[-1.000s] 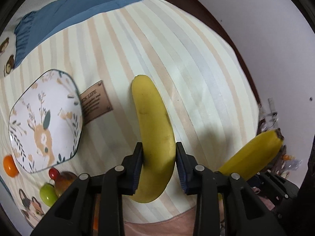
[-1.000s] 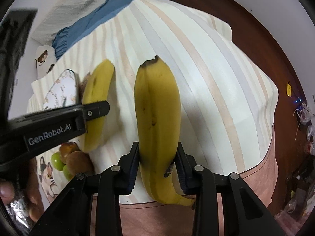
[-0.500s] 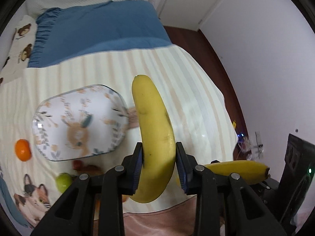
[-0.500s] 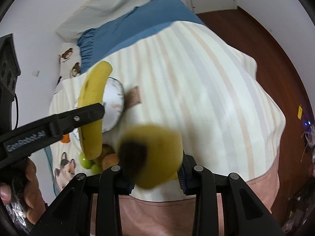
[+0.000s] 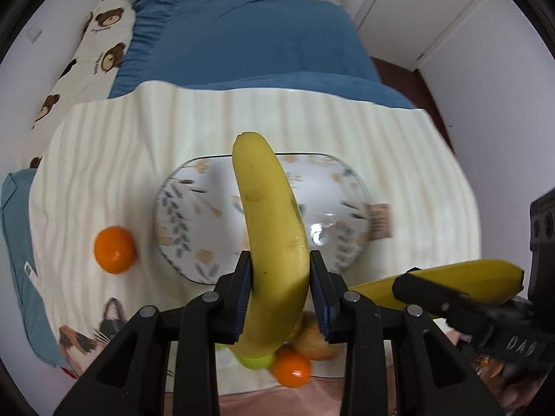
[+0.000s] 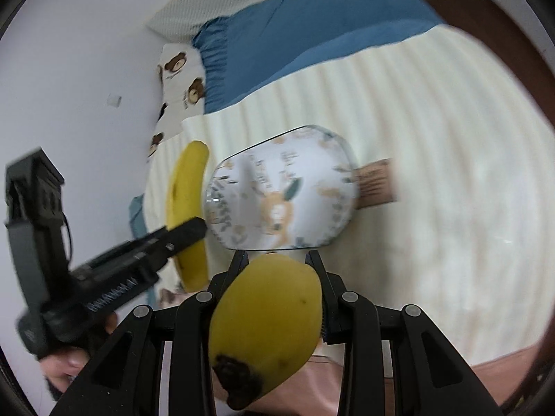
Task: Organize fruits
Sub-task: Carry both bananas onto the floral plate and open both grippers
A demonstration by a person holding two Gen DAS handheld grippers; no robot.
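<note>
My left gripper [image 5: 280, 293] is shut on a yellow banana [image 5: 270, 228] that hangs above the white patterned plate [image 5: 194, 215]. In the right wrist view my right gripper [image 6: 277, 298] is shut on a second banana [image 6: 267, 315], whose dark tip has swung back toward the camera. That second banana [image 5: 461, 282] also shows at the right of the left wrist view. The plate [image 6: 284, 201] lies just beyond my right fingertips, with the left gripper's banana [image 6: 185, 194] to its left. An orange [image 5: 114, 249] rests left of the plate.
More small fruit lies at the near edge: another orange [image 5: 291, 367], a green fruit [image 5: 256, 360] and a brownish one [image 5: 317, 345]. A striped cream blanket [image 5: 399, 159] covers the bed, a blue sheet [image 5: 242, 45] lies beyond, and a bear-print pillow [image 5: 93, 52] sits at far left.
Both grippers, each still holding its banana, have travelled from the bare blanket to above the plate. The right banana has tipped back, its dark end now facing the camera.
</note>
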